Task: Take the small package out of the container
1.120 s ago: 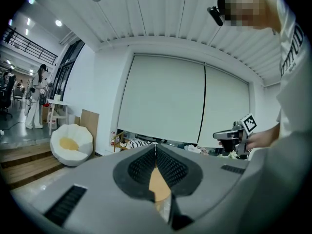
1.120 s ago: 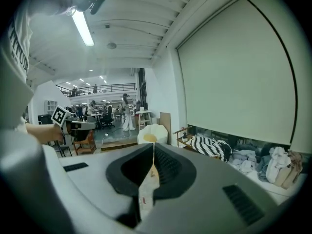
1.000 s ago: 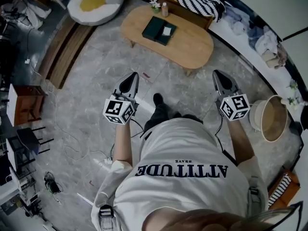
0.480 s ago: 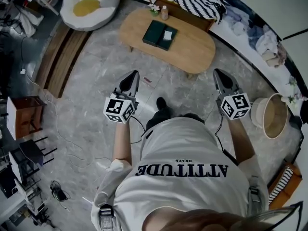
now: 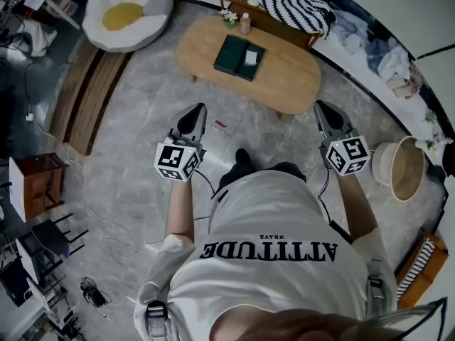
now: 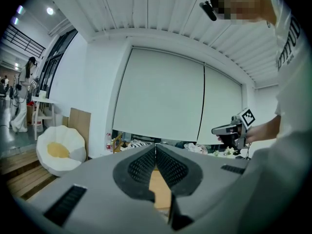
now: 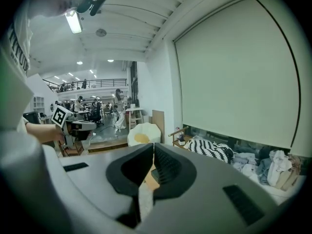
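A dark green container point(image 5: 233, 54) lies on the oval wooden table point(image 5: 288, 77), well ahead of me. A small white package point(image 5: 250, 56) sits in the container's right half. My left gripper point(image 5: 197, 109) is held at waist height over the floor, short of the table; its jaws meet at the tip point(image 6: 156, 145) with nothing between them. To the right, level with it, my right gripper point(image 5: 320, 107) is shut and empty too, as its own view point(image 7: 153, 145) shows. Both grippers are far from the container.
A small bottle point(image 5: 245, 23) and a little plant stand at the table's far edge. A white and yellow beanbag point(image 5: 128, 9) is at back left. A striped cushion point(image 5: 295, 4) lies behind the table, and a round basket point(image 5: 402, 170) stands at right. Cables trail on the floor at left.
The person has stepped forward: the floor things at left slid down the picture and the table sits a little lower. Both grippers keep their place and stay shut.
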Available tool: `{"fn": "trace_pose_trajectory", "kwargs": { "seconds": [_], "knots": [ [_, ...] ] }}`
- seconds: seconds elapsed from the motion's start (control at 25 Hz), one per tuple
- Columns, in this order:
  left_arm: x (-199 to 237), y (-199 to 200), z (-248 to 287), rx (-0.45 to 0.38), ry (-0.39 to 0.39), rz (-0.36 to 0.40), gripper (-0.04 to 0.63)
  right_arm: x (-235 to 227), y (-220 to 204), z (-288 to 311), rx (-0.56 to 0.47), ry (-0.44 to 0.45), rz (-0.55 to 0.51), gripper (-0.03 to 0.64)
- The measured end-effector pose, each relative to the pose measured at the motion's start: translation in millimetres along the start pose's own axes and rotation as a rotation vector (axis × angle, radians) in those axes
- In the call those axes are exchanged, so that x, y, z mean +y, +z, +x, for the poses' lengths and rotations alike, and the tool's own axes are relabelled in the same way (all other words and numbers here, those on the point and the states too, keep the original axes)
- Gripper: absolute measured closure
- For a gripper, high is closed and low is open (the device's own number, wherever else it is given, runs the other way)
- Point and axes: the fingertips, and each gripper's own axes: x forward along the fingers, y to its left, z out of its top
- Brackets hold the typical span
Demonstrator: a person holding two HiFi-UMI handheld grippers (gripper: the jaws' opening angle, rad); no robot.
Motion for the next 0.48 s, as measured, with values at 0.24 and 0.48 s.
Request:
{"fn": "trace_pose_trajectory", "kwargs": {
  "seconds": [0.24,0.48],
  "knots": [
    [25.1,2.8,2.7,-0.004,-0.020,0.002,0.572,11.7,3.4,15.7,0.010,-0.011,-0.006,0.595],
    [29.5,2.2,10.0,0.001,-0.034,-0.006,0.572,6.8,3.4,20.7,0.022,-0.028,0.007,0.595]
  ]
}}
